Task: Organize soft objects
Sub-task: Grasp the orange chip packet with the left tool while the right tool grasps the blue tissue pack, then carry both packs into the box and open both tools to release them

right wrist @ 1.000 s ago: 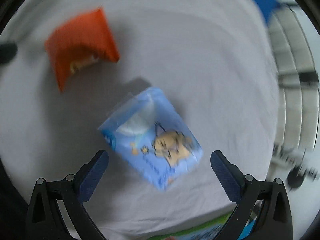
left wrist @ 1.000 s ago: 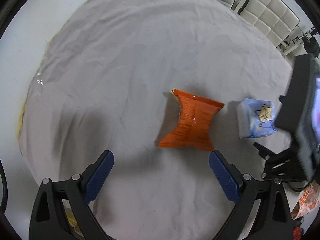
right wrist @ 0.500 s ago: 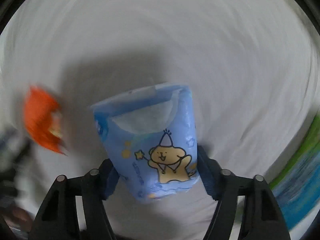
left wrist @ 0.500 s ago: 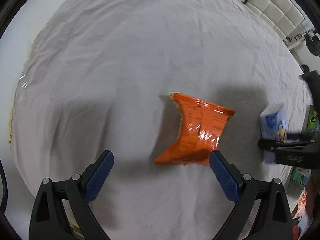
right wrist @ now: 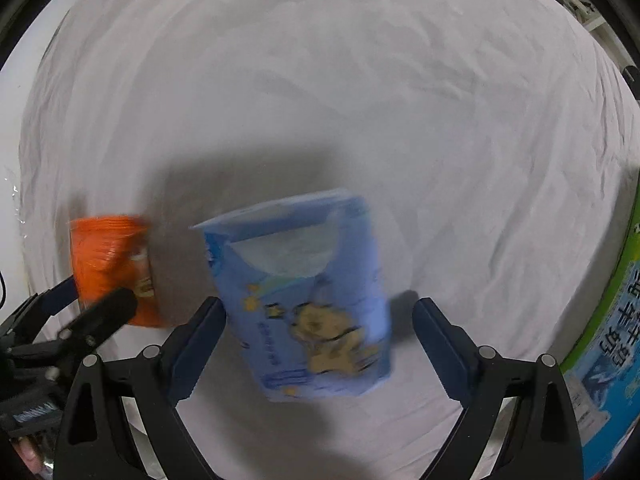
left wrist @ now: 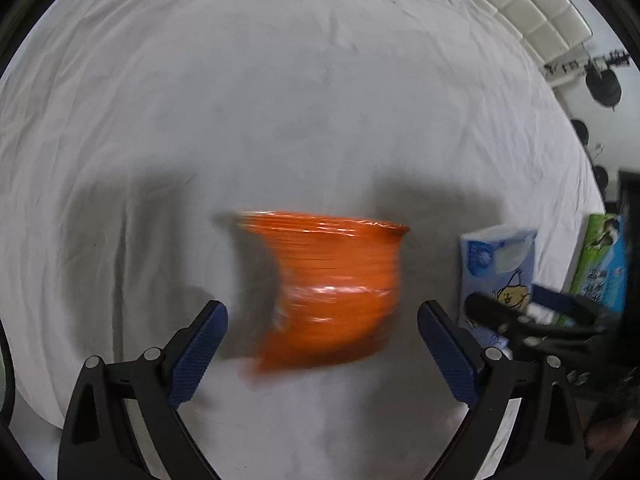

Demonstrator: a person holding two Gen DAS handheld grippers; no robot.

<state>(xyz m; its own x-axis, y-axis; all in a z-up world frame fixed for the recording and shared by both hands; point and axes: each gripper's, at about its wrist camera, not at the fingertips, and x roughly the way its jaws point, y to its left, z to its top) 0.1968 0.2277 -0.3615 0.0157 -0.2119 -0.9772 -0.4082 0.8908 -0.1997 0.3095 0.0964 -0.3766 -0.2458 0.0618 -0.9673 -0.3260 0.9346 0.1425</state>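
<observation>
Left tool (left wrist: 322,322) spread wide, orange packet (left wrist: 328,284) lying on white sheet (left wrist: 280,100) btwn its fingers, long axis pointing away. Right tool (right wrist: 316,322) also spread, straddling blue tissue pack (right wrist: 308,300), left pad touching, no pinch.

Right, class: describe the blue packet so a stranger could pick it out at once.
Start from the white sheet covering the surface. Near its middle, between the right tool's open fingers, is the blue tissue packet. Unlike the orange snack bag beside it, it is pale blue with a cartoon bear.
</observation>
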